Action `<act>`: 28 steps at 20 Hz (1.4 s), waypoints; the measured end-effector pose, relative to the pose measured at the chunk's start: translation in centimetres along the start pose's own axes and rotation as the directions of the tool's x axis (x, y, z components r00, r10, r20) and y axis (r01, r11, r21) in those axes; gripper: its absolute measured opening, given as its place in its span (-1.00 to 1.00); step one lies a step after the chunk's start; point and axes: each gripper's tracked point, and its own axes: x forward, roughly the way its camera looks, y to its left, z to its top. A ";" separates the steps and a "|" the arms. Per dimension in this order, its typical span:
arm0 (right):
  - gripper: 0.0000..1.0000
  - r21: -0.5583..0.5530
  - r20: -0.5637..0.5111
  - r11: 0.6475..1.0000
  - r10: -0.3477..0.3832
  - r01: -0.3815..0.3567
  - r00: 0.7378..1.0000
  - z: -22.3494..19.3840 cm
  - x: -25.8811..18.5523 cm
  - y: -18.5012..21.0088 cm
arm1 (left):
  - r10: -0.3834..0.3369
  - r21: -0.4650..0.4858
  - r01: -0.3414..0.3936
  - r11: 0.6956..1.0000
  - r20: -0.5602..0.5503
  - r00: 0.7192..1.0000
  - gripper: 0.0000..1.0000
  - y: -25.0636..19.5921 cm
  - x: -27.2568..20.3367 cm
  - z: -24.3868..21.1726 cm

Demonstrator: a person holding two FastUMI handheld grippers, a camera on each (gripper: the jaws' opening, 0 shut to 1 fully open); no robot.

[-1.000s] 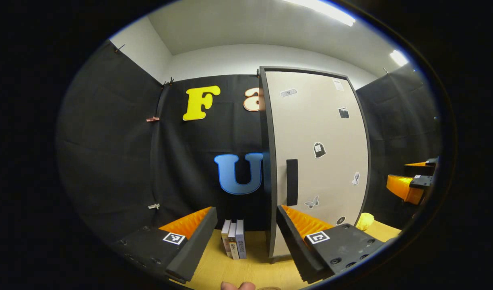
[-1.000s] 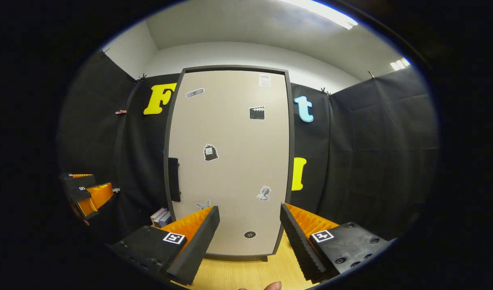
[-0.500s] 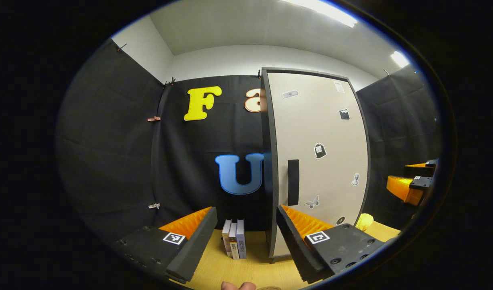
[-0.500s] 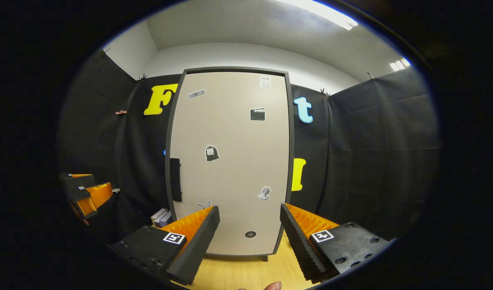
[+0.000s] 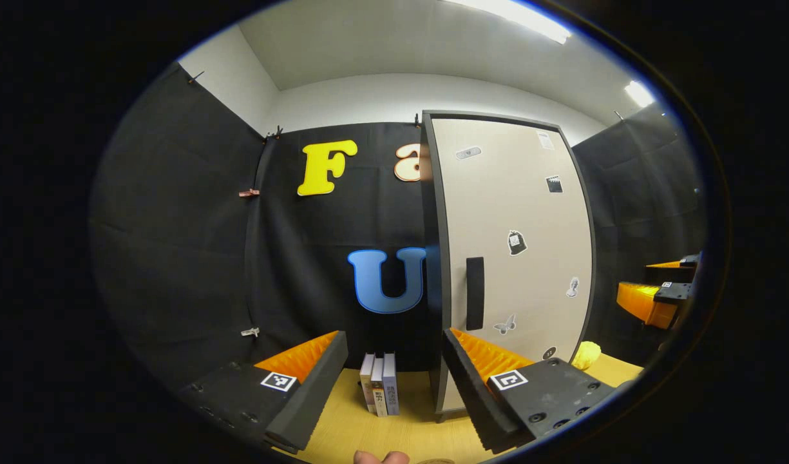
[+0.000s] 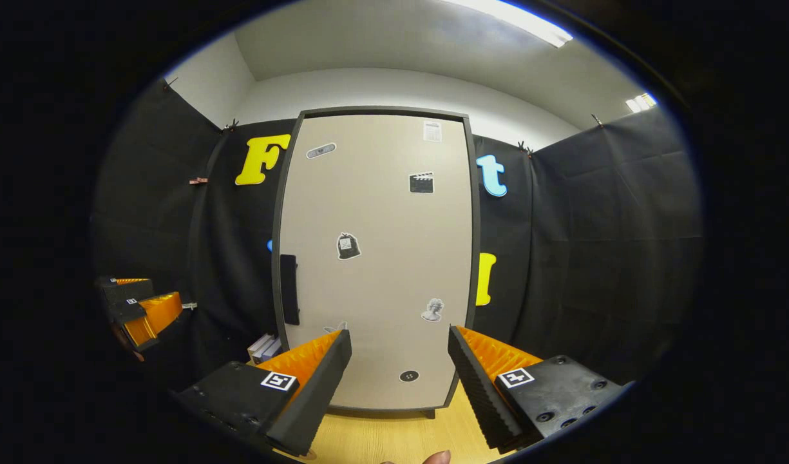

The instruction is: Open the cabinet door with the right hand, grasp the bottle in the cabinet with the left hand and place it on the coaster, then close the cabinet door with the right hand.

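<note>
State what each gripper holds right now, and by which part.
Nothing is held. The left gripper and the right gripper are both open, short of the closed cabinet door and its handle.

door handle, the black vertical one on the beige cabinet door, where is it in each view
Left gripper view: the black vertical door handle sits right of centre, on the left edge of the beige cabinet door, just above this tool's right finger.
Right gripper view: the handle sits left of centre, again by the door's left edge.
Shared landmark: the small row of upright books on the wooden table, left of the cabinet.
</note>
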 end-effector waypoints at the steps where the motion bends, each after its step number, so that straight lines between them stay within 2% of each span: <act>1: 0.94 0.005 0.004 1.000 0.011 -0.011 1.000 0.2 0.5 0.7 | 0.001 0.001 -0.001 1.000 -0.003 1.000 0.87 0.3 0.0 -0.1; 12: 0.94 -0.003 0.052 0.985 0.170 -0.170 0.984 0.9 9.3 13.3 | 0.083 0.007 -0.083 0.997 -0.035 0.996 0.87 5.7 -0.2 -2.1; 16: 0.94 0.007 0.022 0.985 0.171 -0.171 0.985 -0.9 13.1 16.0 | 0.104 0.000 -0.104 0.995 -0.051 0.993 0.87 7.0 -0.3 -3.0; 22: 0.93 -0.008 0.011 0.993 0.118 -0.118 0.993 -2.6 17.2 17.8 | 0.130 -0.020 -0.132 0.991 -0.072 0.989 0.87 7.5 -0.3 -3.8; 23: 0.84 -0.001 0.008 0.996 0.093 -0.093 0.996 -2.8 17.9 17.7 | 0.137 -0.021 -0.139 0.990 -0.074 0.988 0.87 7.6 -0.4 -4.0; 24: 0.49 0.009 0.007 0.996 0.084 -0.084 0.996 -2.9 18.5 17.9 | 0.140 -0.022 -0.142 0.990 -0.076 0.987 0.87 7.6 -0.4 -4.0; 25: 0.32 0.029 0.006 0.996 0.090 -0.090 0.996 -2.9 18.8 18.4 | 0.144 -0.024 -0.146 0.989 -0.078 0.986 0.87 7.6 -0.5 -4.1; 26: 0.00 0.048 0.000 0.995 0.092 -0.092 0.996 -3.0 19.0 18.7 | 0.148 -0.026 -0.151 0.988 -0.080 0.986 0.87 7.7 -0.5 -4.2; 27: -0.14 0.059 -0.008 0.995 0.082 -0.082 0.997 -3.2 19.4 18.6 | 0.152 -0.028 -0.155 0.988 -0.082 0.985 0.87 7.9 -0.6 -4.4; 28: -0.19 0.065 -0.012 0.995 0.080 -0.079 0.997 -3.1 19.1 18.5 | 0.156 -0.029 -0.159 0.987 -0.085 0.984 0.87 8.2 -0.9 -4.4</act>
